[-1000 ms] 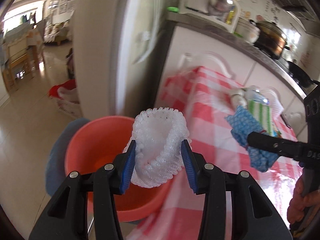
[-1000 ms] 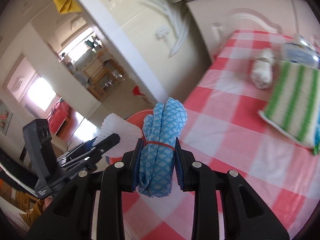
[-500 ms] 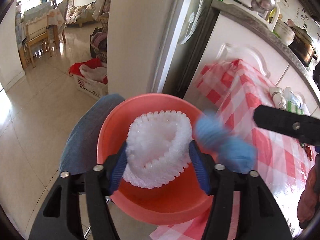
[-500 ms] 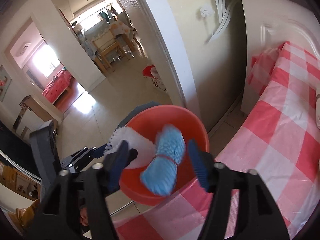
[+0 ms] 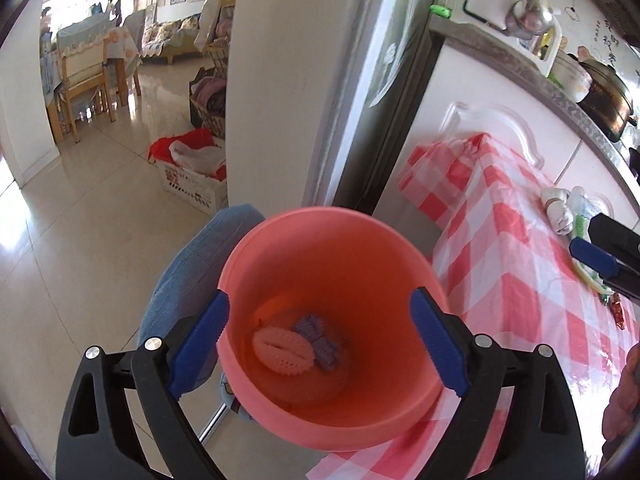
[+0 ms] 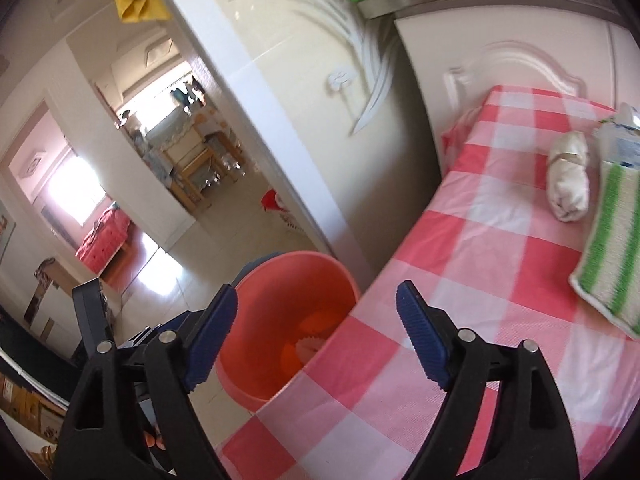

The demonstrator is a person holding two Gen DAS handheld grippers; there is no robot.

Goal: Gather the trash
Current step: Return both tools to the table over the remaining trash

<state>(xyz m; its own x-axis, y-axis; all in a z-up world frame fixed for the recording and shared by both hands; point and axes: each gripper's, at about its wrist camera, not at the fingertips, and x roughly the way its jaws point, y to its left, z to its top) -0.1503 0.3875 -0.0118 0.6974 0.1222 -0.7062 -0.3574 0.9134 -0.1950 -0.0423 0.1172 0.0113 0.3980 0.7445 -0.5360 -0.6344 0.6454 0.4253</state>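
Partly done: foam net [image 5: 282, 351] and blue cloth bundle [image 5: 318, 340] lying at the bottom of the orange bin [image 5: 332, 248] beside the checked table [image 6: 460, 264]. Left gripper [image 5: 320, 336] and right gripper [image 6: 316, 328] both spread wide, empty. Still left: white roll [image 6: 568, 184], striped cloth [image 6: 612, 256].

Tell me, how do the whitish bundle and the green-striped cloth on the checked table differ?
The whitish bundle is rolled into a plump tube; the green-striped cloth lies flat. The bundle is plain off-white, the cloth banded green and cream. The bundle is the smaller and sits farther along the table; the cloth is nearer the right claw. Both rest on the red-checked tablecloth, not yet in the pink bucket.
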